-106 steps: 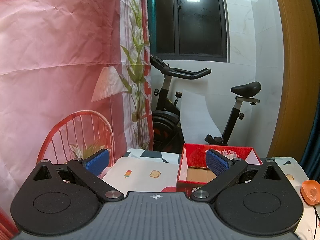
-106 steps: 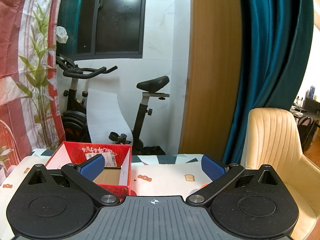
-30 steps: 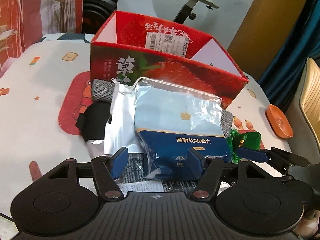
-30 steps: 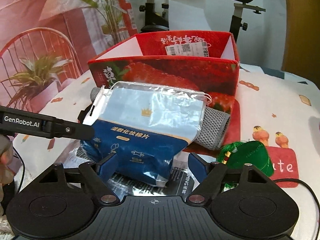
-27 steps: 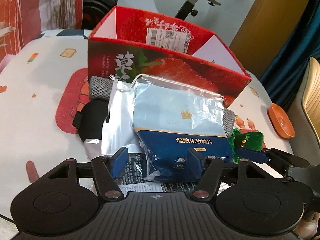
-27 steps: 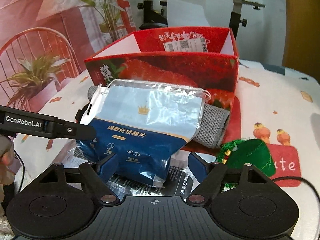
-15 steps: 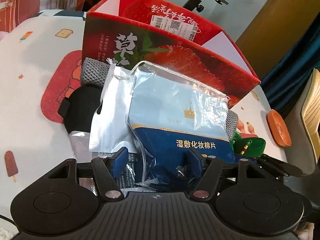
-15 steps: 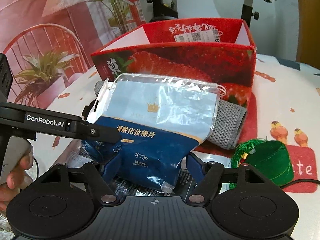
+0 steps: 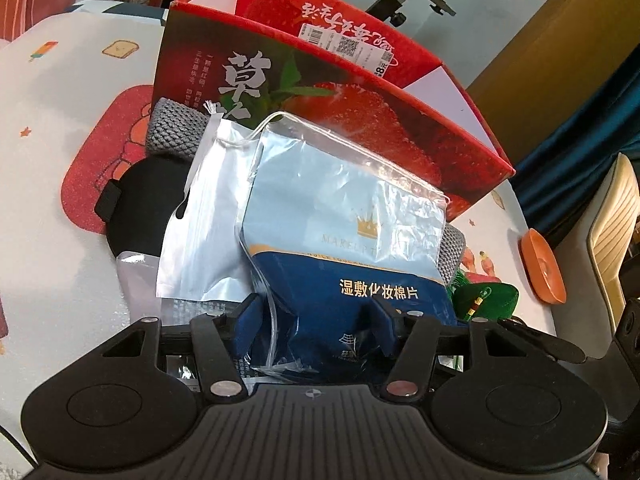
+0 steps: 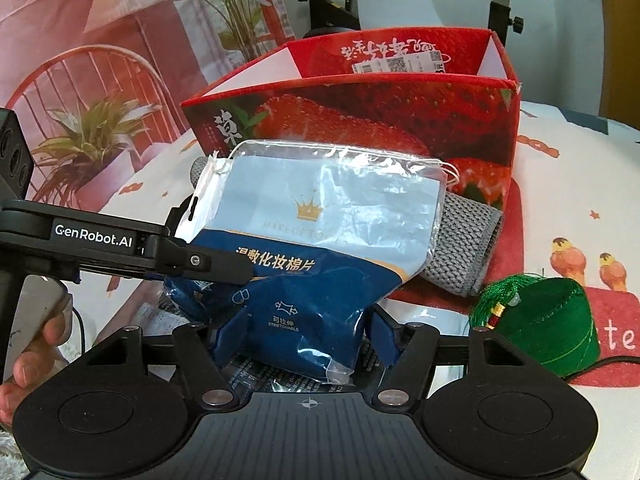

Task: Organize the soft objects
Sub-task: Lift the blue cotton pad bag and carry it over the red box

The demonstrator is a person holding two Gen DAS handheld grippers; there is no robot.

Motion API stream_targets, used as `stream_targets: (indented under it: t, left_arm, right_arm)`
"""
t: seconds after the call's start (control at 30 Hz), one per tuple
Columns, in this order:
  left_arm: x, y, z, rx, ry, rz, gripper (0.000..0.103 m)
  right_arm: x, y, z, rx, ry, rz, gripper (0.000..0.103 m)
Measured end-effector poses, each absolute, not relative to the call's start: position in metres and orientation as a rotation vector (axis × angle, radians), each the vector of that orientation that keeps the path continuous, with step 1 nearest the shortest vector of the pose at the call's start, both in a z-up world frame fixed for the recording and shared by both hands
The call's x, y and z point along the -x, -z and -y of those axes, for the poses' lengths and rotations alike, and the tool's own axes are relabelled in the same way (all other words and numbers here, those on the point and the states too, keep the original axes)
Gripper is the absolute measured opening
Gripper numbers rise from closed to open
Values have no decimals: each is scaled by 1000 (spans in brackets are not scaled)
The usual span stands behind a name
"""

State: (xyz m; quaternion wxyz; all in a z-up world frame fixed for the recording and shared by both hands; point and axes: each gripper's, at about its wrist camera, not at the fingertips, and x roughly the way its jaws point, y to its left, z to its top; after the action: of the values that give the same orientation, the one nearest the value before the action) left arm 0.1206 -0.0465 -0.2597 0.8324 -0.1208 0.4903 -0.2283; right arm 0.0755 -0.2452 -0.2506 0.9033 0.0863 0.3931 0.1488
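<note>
Both grippers, left (image 9: 316,326) and right (image 10: 306,330), fingers clamped on blue-and-clear plastic cotton-pad pouch (image 10: 320,240), front of red strawberry-print cardboard box (image 10: 360,112).

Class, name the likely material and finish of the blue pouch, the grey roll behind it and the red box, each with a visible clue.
Blue pouch: thin glossy plastic film; crinkles and glare on its clear top.
Grey roll: probably knitted fabric, matte; coarse looped texture.
Red box: likely printed cardboard, slight sheen; stiff straight walls, white inner faces.
</note>
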Motion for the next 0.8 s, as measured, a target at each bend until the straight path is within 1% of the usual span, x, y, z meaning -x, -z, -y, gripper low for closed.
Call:
stream_targets:
  t: [0.13,0.2,0.47,0.8]
  left_arm:
    - [-115,252,47,222,500,-1013,58]
    - [-110,243,46,195,514,-971,58]
    - [-103,195,42,154,549,-797,58]
    - [-121,138,42,150,549,-636,59]
  right_arm:
    - [-70,244,238,-136,-306,-796,58]
    - [-65,234,234,-98,-308,-762,56]
    - [-61,187,230,-22,-317,-630,56]
    - [-91,120,226,48,-345,-493,56]
